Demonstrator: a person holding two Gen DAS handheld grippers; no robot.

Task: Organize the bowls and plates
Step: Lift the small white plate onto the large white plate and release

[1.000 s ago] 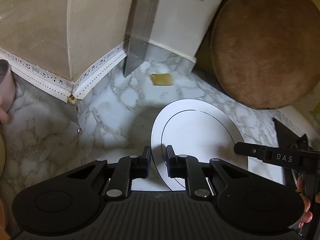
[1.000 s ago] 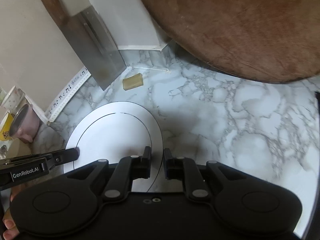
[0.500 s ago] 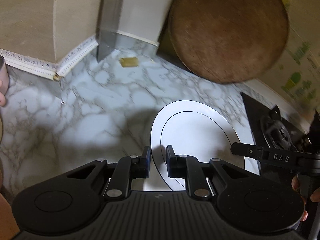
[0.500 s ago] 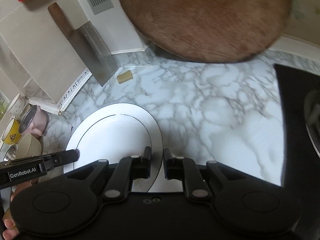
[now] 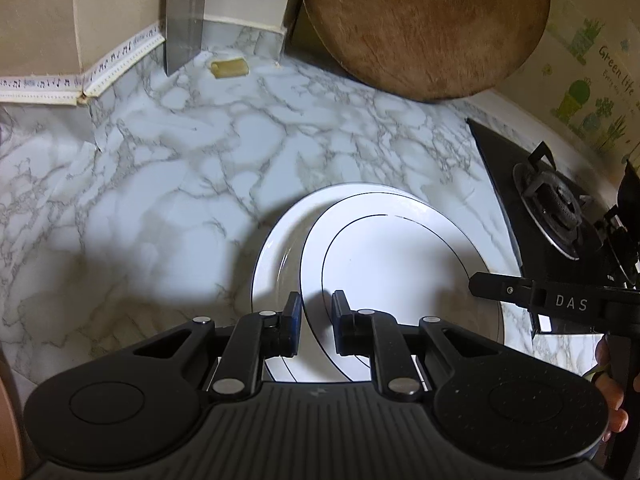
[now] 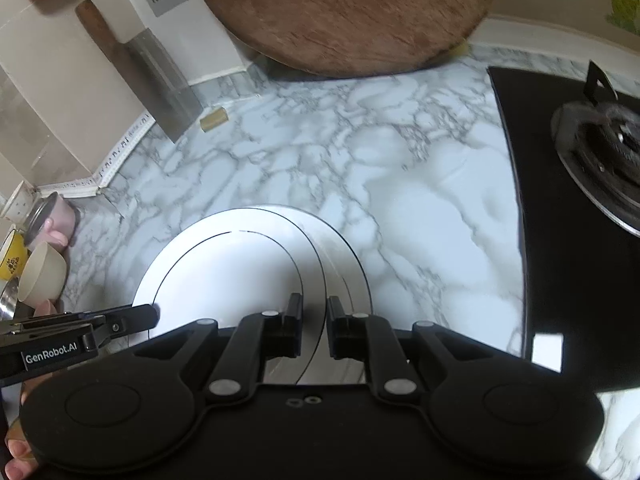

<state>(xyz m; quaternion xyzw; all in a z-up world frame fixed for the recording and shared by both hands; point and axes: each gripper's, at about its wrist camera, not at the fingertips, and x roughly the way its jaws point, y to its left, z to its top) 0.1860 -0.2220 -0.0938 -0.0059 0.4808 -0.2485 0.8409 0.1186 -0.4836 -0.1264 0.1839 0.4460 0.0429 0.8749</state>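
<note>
Now, plate [image 5: 384, 256] rim between fingers [image 5: 291, 320] (both grippers)

Both grippers are matte black plastic. The left gripper [image 5: 314, 322] has blue pads [image 5: 295, 312] on its fingers, silver pivot pins and a ribbed base. The right gripper [image 6: 314, 326] has round discs either side; "DAS" and "GenRobot.AI" are printed in white. Bare fingertips [image 6: 18, 466] show lower left.

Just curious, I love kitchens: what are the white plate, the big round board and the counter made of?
The white plate looks like glazed ceramic: glossy, with thin black rings. The round board looks like bare wood: matte brown, grainy, scuffed. The counter shows grey-veined marble pattern with a soft sheen; whether real stone or a printed film, I cannot tell.
</note>
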